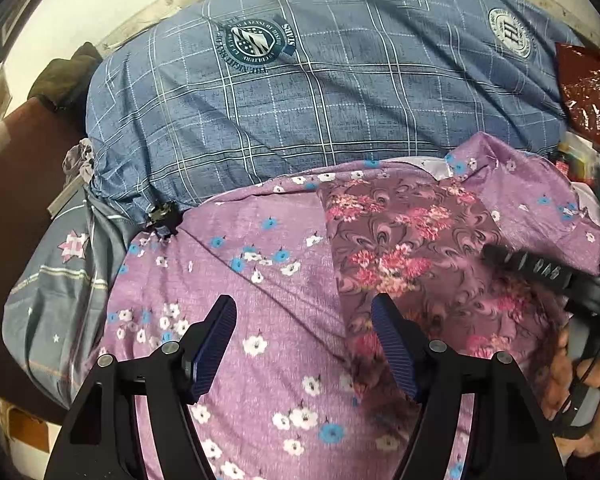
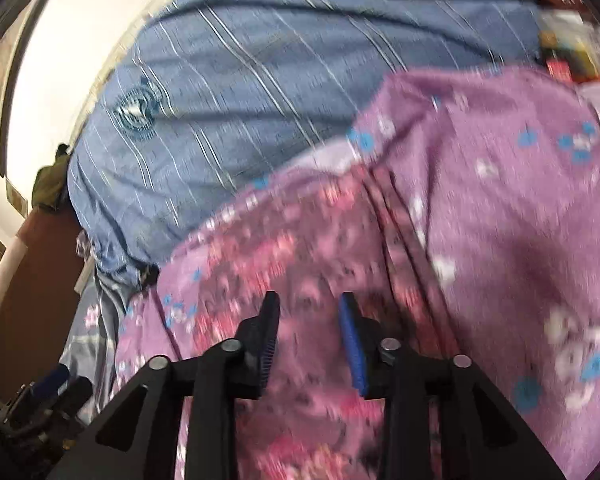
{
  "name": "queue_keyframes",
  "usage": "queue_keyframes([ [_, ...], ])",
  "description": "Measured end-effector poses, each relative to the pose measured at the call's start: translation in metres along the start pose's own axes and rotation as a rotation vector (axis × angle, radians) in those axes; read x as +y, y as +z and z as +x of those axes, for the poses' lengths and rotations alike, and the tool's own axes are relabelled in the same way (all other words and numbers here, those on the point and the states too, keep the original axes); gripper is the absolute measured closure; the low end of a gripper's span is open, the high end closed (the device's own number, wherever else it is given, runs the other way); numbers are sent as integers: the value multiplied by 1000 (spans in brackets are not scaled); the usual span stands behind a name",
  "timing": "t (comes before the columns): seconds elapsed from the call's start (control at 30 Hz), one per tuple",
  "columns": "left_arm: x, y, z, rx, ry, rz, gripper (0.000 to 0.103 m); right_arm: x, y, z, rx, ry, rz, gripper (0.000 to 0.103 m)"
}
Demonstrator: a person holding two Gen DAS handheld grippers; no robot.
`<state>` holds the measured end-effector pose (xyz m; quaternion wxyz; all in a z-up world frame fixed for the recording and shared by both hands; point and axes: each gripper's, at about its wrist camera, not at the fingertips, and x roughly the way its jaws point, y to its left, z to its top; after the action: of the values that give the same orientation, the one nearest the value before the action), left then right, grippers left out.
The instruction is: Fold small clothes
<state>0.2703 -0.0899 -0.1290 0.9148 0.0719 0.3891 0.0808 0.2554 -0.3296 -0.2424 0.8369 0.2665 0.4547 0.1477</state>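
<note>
A small mauve garment (image 1: 412,248) printed with pink flower clusters lies flat on a purple bedsheet (image 1: 260,280) dotted with white and blue flowers. My left gripper (image 1: 304,304) hovers open over the sheet just left of the garment's near edge, with nothing between its pads. In the left wrist view a dark finger (image 1: 528,266) of my right gripper reaches in over the garment's right side, and a hand (image 1: 596,380) holds its handle. The right wrist view is blurred. There my right gripper (image 2: 309,298) stands partly open above the garment (image 2: 300,256), with no cloth pinched.
A bulky blue checked quilt (image 1: 300,100) with round badges fills the far half of the bed. A red plastic bag (image 1: 588,92) and small clutter lie at the far right. A brown bed frame (image 1: 32,160) and a grey pillow (image 1: 60,280) are at the left.
</note>
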Motion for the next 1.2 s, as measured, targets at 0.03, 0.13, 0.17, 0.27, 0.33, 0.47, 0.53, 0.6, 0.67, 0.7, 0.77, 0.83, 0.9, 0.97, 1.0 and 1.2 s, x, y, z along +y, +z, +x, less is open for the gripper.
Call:
queue_keyframes([
  [0.03, -1, -8, -2, 2, -1, -3, 33, -4, -4, 7, 38, -20, -11, 71],
  [0.13, 4, -24, 1, 44, -21, -22, 33, -5, -4, -12, -9, 7, -44, 71],
  [0.17, 7, -25, 1, 50, -28, -27, 33, -9, -2, -28, -52, 33, -33, 69],
  [0.27, 21, -18, 6, 6, -69, -50, 33, -19, 2, -55, -126, 84, -4, 54],
  [0.33, 29, -10, 17, -3, -104, -57, 33, -24, 6, -65, -158, 91, 2, 49],
  [0.47, 43, -3, 47, 15, -157, -94, 33, -32, 15, -63, -140, 36, -16, 46],
  [0.53, 47, -1, 60, 22, -216, -125, 33, -43, 18, -62, -132, 38, 3, 44],
  [0.6, 50, 1, 71, 14, -269, -147, 33, -51, 24, -58, -121, 53, 18, 42],
  [0.67, 48, 1, 84, 14, -330, -151, 33, -55, 28, -53, -110, 75, 31, 41],
  [0.7, 46, 1, 91, 19, -355, -148, 33, -57, 30, -49, -96, 95, 44, 41],
  [0.77, 41, 1, 103, 25, -398, -151, 33, -60, 30, -41, -68, 130, 71, 40],
  [0.83, 40, 0, 116, 28, -430, -167, 33, -58, 33, -35, -55, 134, 73, 40],
  [0.9, 37, 0, 126, 30, -449, -169, 33, -58, 34, -27, -41, 130, 75, 40],
  [0.97, 30, -1, 137, 39, -487, -152, 33, -60, 35, -15, -10, 128, 85, 39],
  [1.0, 27, -1, 141, 43, -505, -145, 33, -61, 36, -10, 1, 122, 87, 39],
  [1.2, 11, -3, 165, 70, -537, -94, 32, -57, 32, 17, 66, 101, 61, 39],
])
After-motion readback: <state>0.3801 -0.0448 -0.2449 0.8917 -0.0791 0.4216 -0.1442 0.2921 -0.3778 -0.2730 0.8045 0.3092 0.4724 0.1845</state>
